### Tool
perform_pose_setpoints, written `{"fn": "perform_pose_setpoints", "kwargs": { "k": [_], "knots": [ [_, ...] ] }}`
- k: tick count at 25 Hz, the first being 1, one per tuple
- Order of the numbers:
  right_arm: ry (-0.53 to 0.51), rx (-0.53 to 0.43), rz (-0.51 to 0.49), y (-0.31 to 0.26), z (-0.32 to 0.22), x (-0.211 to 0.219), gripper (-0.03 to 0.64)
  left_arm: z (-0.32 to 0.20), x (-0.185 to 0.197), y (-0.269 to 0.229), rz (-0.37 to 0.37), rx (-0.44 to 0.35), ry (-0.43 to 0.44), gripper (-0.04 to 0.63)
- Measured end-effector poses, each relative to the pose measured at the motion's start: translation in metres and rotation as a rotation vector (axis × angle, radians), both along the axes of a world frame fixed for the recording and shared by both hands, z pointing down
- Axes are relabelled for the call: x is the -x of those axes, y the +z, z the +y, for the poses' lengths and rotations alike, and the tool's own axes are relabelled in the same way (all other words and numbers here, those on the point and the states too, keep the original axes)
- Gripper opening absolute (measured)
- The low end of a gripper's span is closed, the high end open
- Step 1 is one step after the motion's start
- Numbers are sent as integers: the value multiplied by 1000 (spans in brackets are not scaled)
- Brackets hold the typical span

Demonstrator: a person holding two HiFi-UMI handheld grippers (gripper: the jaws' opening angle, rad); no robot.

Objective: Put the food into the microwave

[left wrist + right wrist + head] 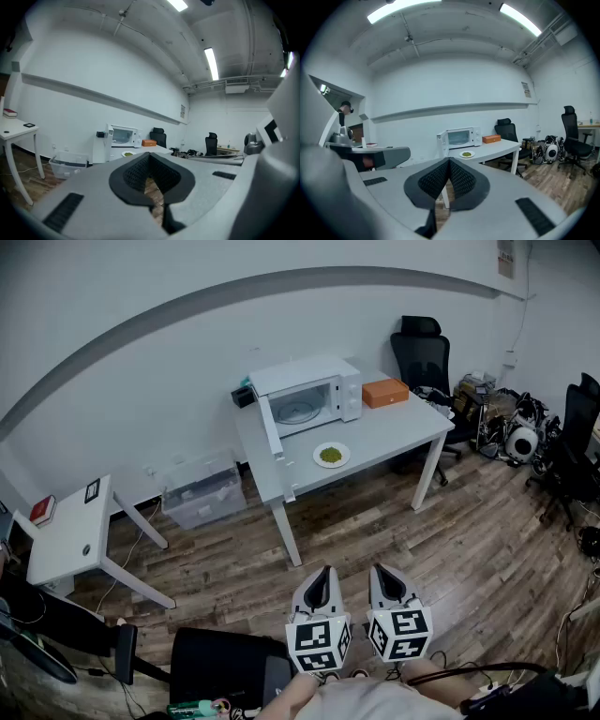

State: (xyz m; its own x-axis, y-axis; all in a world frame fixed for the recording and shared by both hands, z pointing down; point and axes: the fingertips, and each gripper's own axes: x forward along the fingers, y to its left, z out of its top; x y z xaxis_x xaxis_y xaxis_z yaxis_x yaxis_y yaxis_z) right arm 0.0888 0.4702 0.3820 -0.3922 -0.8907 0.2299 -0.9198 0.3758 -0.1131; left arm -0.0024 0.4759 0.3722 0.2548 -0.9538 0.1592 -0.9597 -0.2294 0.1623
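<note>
A wooden floor (pixel 375 531) is taking up most of the head view. On it a grey counter (pixel 394 427) is standing against the white wall. A smaller white counter (pixel 66 540) is standing well apart from it, at the left. A black office chair (pixel 422 357) is standing behind the right end of the grey counter. A clear plastic bin (pixel 202 493) is sitting on the floor between the two counters.

A white microwave (pixel 300 373) is sitting at the back left of the grey counter. Its door (pixel 271 427) is hanging fully open toward the front edge. An orange box (pixel 385 392) is lying just beside the microwave, on its right.

The left claw (pixel 322 579) and the right claw (pixel 384 579) are hovering side by side above the floor, well apart from the grey counter. Both are pointing toward it. Each claw is pressed together at the tips and is gripping nothing.

A small white plate (pixel 318 456) is resting on the grey counter, near the front of the open microwave. The green food (pixel 330 456) is lying in the middle of this plate, outside the microwave.
</note>
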Motion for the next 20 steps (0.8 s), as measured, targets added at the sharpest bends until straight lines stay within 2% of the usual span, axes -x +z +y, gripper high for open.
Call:
{"fn": "perform_pose_setpoints", "kwargs": {
  "k": [8, 15, 20],
  "knots": [
    [-2, 4, 20, 3, -1, 1, 17, -3, 4, 0, 21, -4, -14, 1],
    [20, 14, -29, 3, -3, 1, 17, -4, 8, 2, 34, -2, -12, 0],
    [44, 39, -15, 9, -8, 4, 17, -9, 16, 5, 38, 3, 3, 1]
  ]
}}
